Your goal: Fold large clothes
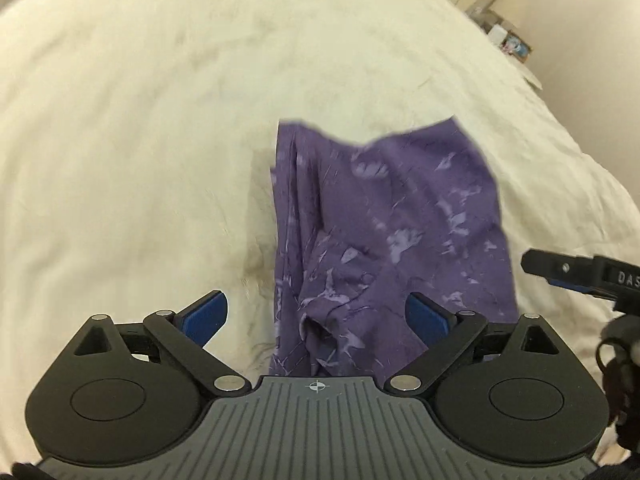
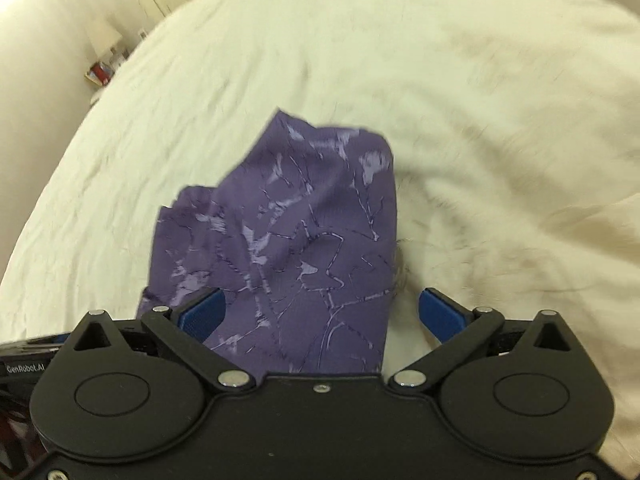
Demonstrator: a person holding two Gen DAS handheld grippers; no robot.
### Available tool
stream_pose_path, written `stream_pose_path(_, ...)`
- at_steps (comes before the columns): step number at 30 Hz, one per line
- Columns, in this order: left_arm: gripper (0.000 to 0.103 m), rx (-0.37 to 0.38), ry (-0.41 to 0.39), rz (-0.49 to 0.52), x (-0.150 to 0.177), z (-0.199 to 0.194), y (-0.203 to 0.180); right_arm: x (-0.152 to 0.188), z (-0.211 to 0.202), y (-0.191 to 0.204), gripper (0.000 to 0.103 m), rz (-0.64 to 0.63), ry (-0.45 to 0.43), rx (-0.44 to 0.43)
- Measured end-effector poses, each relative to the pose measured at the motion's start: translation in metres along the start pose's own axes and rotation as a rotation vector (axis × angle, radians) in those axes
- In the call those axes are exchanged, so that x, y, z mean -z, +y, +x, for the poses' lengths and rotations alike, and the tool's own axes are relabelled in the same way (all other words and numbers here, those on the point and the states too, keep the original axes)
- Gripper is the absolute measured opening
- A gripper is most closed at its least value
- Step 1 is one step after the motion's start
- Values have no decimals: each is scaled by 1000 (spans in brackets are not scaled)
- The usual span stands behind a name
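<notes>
Folded purple garment (image 1: 392, 240) lies lengthwise away from 2 gaping, empty grippers (left (image 1: 316, 316), right (image 2: 320, 312)).

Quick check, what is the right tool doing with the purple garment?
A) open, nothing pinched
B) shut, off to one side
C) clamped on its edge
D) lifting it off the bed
A: the right tool stands wide open, pads clear of the purple garment, which lies on the white bedding.

Black gripper (image 2: 320, 312), blue pads (image 2: 202, 314)
</notes>
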State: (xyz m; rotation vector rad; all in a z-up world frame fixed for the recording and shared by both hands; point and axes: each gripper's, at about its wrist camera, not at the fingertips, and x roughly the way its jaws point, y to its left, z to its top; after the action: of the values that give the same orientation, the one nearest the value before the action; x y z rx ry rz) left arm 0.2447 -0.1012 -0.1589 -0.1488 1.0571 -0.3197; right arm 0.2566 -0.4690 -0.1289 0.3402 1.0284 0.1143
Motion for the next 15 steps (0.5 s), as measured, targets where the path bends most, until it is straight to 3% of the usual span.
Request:
stream_pose_path(5,97,-58,-97,112,-2,-36,-34,23,-23,41,103,-72,-69,41)
stream_pose_path(8,97,-159,-136,183,4,-55,-57,40,-42,65,103,-133,-117,87)
stream_pose_path(12,97,-290,-145,211,14,-78,-72,58,-66,85,103,-133,-132,85)
stream_pose_path(15,96,-281,-120,189,19,-94,-70,68,-83,93,103,-122,-158,112)
